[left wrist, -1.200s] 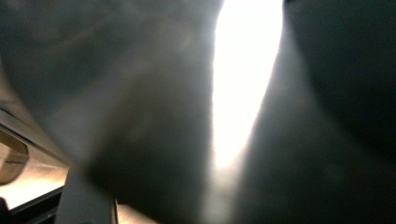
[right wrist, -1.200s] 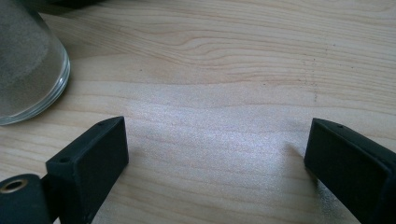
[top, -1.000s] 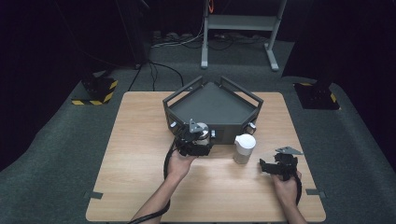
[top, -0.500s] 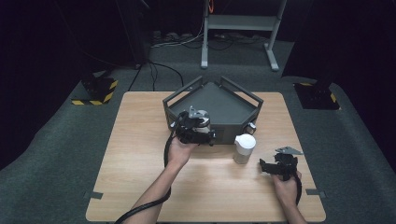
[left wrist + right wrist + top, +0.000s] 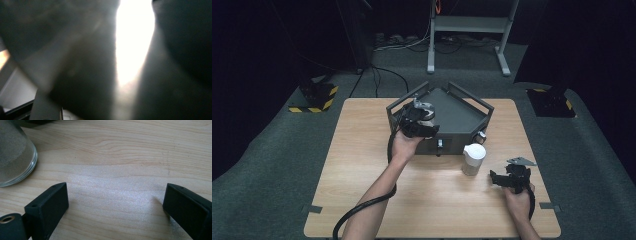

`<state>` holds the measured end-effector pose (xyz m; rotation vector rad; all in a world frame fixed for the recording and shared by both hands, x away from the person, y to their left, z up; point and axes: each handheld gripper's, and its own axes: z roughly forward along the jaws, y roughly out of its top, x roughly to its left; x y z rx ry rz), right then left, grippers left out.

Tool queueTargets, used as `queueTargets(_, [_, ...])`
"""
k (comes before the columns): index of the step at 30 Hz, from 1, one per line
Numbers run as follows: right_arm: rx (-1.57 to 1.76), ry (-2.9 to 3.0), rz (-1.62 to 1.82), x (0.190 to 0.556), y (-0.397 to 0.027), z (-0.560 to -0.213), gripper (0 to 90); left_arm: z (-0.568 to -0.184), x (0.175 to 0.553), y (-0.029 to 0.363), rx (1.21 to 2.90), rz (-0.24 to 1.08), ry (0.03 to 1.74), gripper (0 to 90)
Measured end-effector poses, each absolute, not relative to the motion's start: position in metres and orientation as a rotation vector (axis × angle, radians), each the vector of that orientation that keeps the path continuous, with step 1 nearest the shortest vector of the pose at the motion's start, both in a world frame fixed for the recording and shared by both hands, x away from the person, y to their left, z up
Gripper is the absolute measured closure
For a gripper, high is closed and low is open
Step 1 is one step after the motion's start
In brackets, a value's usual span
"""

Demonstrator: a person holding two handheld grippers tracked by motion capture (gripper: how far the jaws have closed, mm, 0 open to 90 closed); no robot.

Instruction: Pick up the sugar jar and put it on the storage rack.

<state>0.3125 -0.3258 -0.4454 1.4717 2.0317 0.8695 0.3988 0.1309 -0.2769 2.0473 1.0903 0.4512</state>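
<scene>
One white jar (image 5: 473, 158) stands upright, lid up, beside the box (image 5: 462, 117)

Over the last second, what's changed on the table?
The left gripper has moved up and away from the table's near edge, to over the dark tray's left corner, jaws shut. The right gripper, open on the table, and the white jar stayed put.

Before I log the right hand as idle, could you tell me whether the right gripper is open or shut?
Open: in its own view the right gripper has both black jaws standing wide apart over the bare table, nothing between them.
</scene>
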Motion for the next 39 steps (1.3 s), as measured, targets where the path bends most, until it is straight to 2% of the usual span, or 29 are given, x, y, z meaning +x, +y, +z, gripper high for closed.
queueTargets(17, [1.47,2.031,0.868,0.312,-0.325,-0.445,5.8,-0.282,0.427,0.115,2.034,0.51,1.178,31.4])
queueTargets(39, [1.47,2.031,0.867,0.312,-0.325,-0.445,5.8,-0.298,0.434,0.118,2.027,0.507,1.217,31.3])
